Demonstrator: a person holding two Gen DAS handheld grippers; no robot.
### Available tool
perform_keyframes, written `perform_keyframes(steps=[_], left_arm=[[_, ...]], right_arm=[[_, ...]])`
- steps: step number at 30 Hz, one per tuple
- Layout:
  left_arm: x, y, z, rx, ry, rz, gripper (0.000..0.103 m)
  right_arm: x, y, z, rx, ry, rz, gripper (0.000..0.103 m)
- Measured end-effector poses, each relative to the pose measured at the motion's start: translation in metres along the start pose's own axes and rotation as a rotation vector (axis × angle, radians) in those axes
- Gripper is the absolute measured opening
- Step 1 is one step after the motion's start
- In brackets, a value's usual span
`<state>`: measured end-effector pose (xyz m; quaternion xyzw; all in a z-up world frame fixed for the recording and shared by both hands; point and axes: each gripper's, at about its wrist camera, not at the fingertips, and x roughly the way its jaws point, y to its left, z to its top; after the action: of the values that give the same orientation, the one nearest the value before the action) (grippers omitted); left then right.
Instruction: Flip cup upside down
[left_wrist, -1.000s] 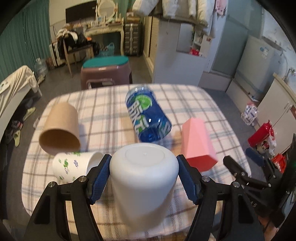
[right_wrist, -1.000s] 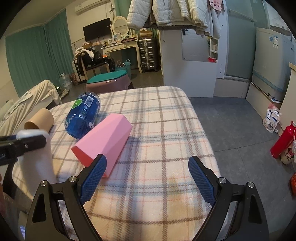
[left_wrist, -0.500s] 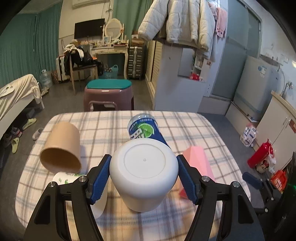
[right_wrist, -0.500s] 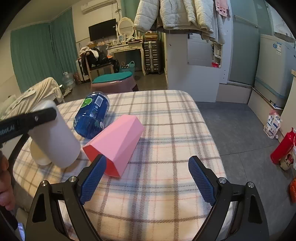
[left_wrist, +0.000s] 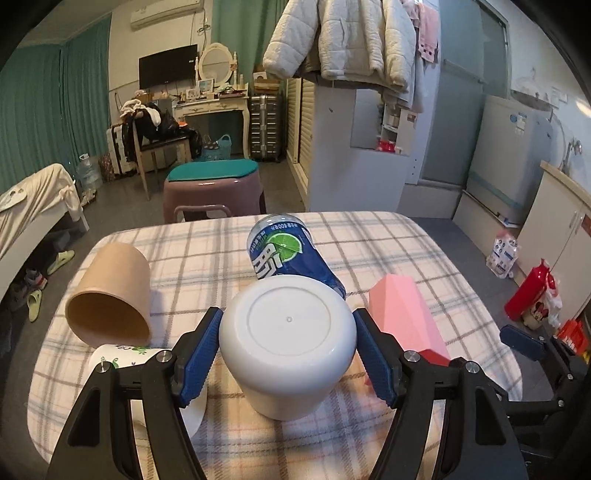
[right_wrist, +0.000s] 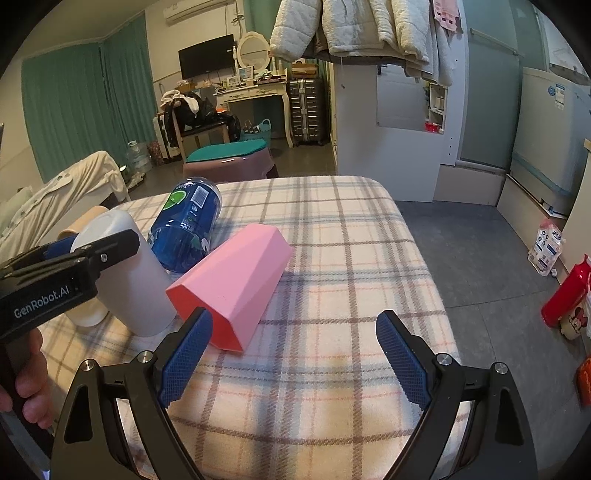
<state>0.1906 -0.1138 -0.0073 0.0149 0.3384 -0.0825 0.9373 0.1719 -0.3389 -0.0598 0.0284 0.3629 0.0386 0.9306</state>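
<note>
Plaid tabletop (right_wrist: 332, 258); left tongs (left_wrist: 287, 354) clamping inverted white cup (left_wrist: 288, 339); right tongs (right_wrist: 293, 354) wide, empty

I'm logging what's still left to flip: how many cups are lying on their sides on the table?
3: tan cup at left, floral white cup behind the left gripper, pink cup at right. None else shows.

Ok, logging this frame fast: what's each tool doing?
Left tool: shut on the white cup, base up.
Right tool: open, holding nothing.

Black fingers (right_wrist: 186, 360), blue ribbed pads (left_wrist: 373, 360)
</note>
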Motion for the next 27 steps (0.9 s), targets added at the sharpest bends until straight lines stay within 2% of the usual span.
perform_keyframes(steps=[2, 8, 13, 15, 17, 19, 23, 25, 27], left_arm=[[-0.005, 0.001, 0.001, -0.003, -0.013, 0.007, 0.087], [-0.035, 0.002, 0.006, 0.003, -0.081, 0.004, 0.087], [-0.079, 0.011, 0.005, -0.024, -0.165, -0.004, 0.087], [-0.098, 0.016, -0.001, -0.034, -0.209, -0.009, 0.088], [-0.117, 0.021, -0.010, -0.042, -0.258, -0.003, 0.096], [-0.134, 0.026, -0.023, -0.037, -0.304, 0.000, 0.099], [-0.149, 0.033, -0.045, -0.002, -0.331, 0.016, 0.100], [-0.152, 0.038, -0.058, -0.001, -0.337, 0.020, 0.103], [-0.152, 0.043, -0.071, -0.015, -0.353, 0.055, 0.103]], right_arm=[[-0.004, -0.001, 0.000, 0.002, -0.007, 0.002, 0.090], [-0.025, 0.001, 0.003, 0.007, -0.040, 0.007, 0.090], [-0.058, 0.009, 0.002, 0.007, -0.112, 0.024, 0.090], [-0.074, 0.015, 0.000, 0.008, -0.154, 0.035, 0.090], [-0.088, 0.022, -0.004, 0.002, -0.193, 0.046, 0.090], [-0.101, 0.029, -0.008, -0.011, -0.226, 0.047, 0.090], [-0.122, 0.046, -0.019, -0.034, -0.287, 0.055, 0.090], [-0.127, 0.054, -0.027, -0.035, -0.310, 0.057, 0.095], [-0.130, 0.059, -0.035, -0.036, -0.333, 0.068, 0.100]])
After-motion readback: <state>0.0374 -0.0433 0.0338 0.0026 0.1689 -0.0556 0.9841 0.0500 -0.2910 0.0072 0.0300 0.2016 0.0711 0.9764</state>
